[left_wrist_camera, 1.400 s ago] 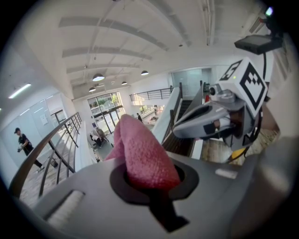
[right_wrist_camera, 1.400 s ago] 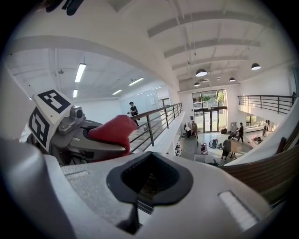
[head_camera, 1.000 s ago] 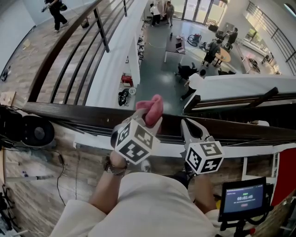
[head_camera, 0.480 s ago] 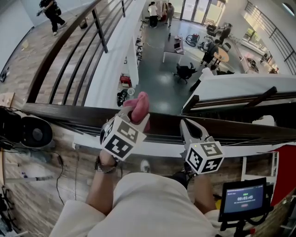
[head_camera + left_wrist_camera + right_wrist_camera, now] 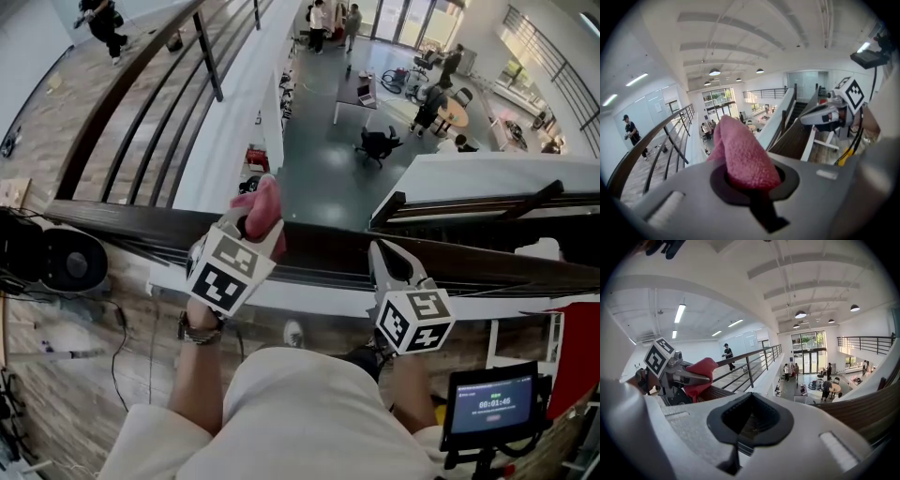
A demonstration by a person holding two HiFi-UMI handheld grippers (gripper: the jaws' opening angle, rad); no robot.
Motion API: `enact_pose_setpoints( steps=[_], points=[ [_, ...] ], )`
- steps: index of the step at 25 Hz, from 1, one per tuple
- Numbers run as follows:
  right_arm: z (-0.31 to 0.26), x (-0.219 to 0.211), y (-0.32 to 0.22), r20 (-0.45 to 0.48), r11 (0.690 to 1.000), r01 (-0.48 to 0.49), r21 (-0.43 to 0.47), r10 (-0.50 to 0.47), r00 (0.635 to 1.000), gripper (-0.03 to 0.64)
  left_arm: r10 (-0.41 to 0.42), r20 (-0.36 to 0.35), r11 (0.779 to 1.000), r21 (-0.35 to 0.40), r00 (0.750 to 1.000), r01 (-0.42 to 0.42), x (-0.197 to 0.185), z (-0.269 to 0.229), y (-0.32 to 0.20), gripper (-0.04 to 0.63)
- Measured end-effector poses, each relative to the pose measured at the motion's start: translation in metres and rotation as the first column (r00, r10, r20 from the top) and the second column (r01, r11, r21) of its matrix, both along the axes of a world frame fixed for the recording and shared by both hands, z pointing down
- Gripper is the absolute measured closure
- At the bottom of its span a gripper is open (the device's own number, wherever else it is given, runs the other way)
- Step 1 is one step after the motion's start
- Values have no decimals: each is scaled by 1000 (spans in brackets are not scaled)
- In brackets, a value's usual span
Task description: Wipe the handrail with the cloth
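- Pink cloth (image 5: 261, 208) is bunched in the left gripper (image 5: 249, 227). Jaws are clamped tight on it w/ no gap showing in the left gripper view, and a fuzzy fold sticks up past the tips.
- Cloth sits at the top edge of the dark wooden handrail (image 5: 323, 246) in the head view. Can't tell if the fabric actually presses on the wood.
- Left gripper is at the rail's left-centre part, marker cube facing the head cam. A watch (image 5: 197, 328) shows on the wrist behind it.
- Right gripper (image 5: 384, 255): jaws are closed on each other w/ nothing between them. Only the moulded dark opening at the pads shows in the right gripper view, w/ a bit of rail seen thru it.
- Right gripper's tip lies over the handrail, to the right of the cloth and apart from the left gripper. Contact w/ the rail isn't clear.
- Right gripper view also catches the left gripper off to its left, red-pink cloth pinched at its tip, next to the rail.
- Handrail runs left to right across the head view, w/ an open hall floor far below beyond it.
- Small lit screen (image 5: 492, 403) is at lower right, near the person's right arm.
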State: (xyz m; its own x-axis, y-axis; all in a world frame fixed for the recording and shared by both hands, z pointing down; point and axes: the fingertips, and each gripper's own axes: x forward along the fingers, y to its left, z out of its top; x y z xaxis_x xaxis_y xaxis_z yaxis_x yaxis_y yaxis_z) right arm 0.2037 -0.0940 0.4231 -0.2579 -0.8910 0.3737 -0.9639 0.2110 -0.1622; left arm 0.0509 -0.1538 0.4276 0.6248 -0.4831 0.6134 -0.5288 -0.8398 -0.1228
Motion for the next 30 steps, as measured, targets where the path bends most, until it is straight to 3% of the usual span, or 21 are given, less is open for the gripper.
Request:
enact_pose_setpoints(
  steps=[7,13,22,30],
  points=[
    [1,-1,0,-10,1000,3,3,-3,1000,614,-61,-5,998,14,998,61,-23,0,-9,563],
    [0,-2,-1,-13,1000,9,6,-9,1000,614,-115,-24,991,73,993,116,-33,-3,-12,563],
    [0,1,2,-5,1000,2,9,-2,1000,614,-131,-60,988,74,990,136,-39,-3,-4,563],
    [-2,1,3,-14,1000,-1,15,2,1000,614,-137,-121,976,151,983,155,-44,-9,5,561]
  ],
)
